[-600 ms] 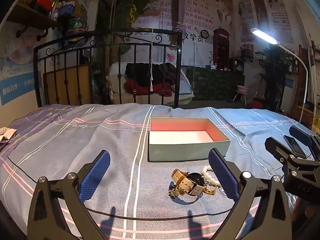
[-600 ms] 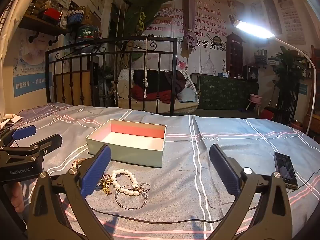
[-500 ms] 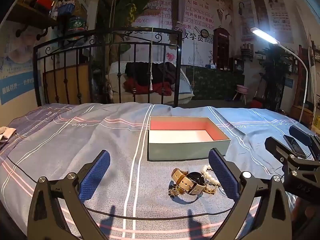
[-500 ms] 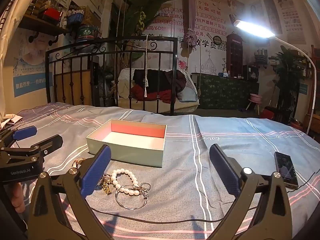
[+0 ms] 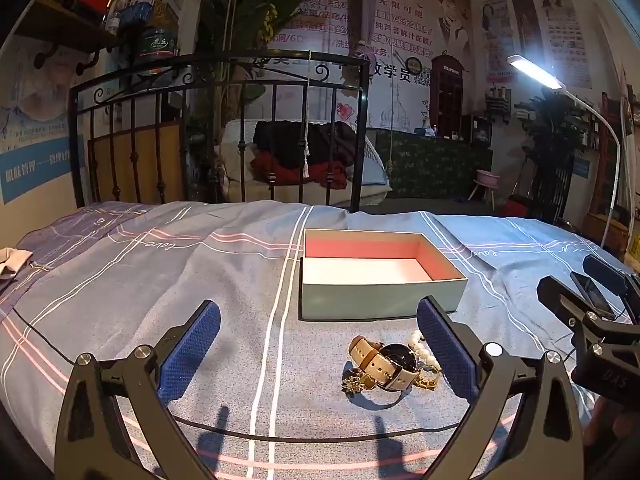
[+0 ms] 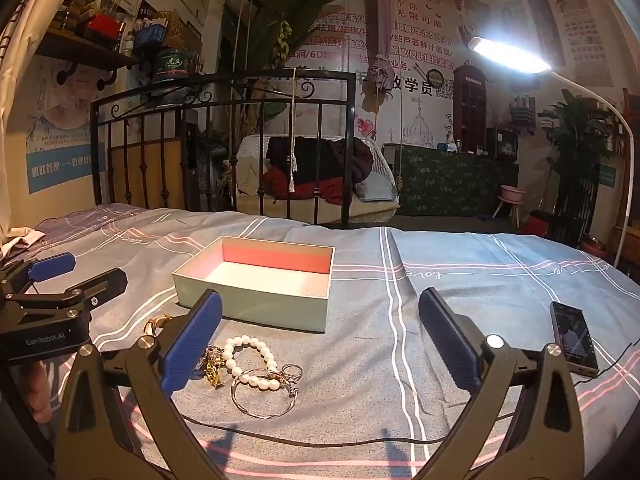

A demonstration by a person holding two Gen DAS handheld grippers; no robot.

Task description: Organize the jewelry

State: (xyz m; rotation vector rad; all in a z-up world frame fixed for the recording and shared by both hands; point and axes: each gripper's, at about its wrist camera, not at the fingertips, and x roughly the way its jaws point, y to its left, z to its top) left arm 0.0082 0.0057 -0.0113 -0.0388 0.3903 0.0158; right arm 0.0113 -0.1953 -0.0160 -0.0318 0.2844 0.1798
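An open pale-green box with a pink and white inside stands on the bed; it also shows in the right wrist view. In front of it lies a heap of jewelry: a tan-strapped watch, a pearl bracelet, a silver bangle and gold chain pieces. My left gripper is open and empty, with the watch just inside its right finger. My right gripper is open and empty, with the pearls beside its left finger.
A phone lies on the blue striped bedspread at the right. A thin black cable runs across the bed near me. A black iron bed frame stands behind. A bright lamp hangs at the right.
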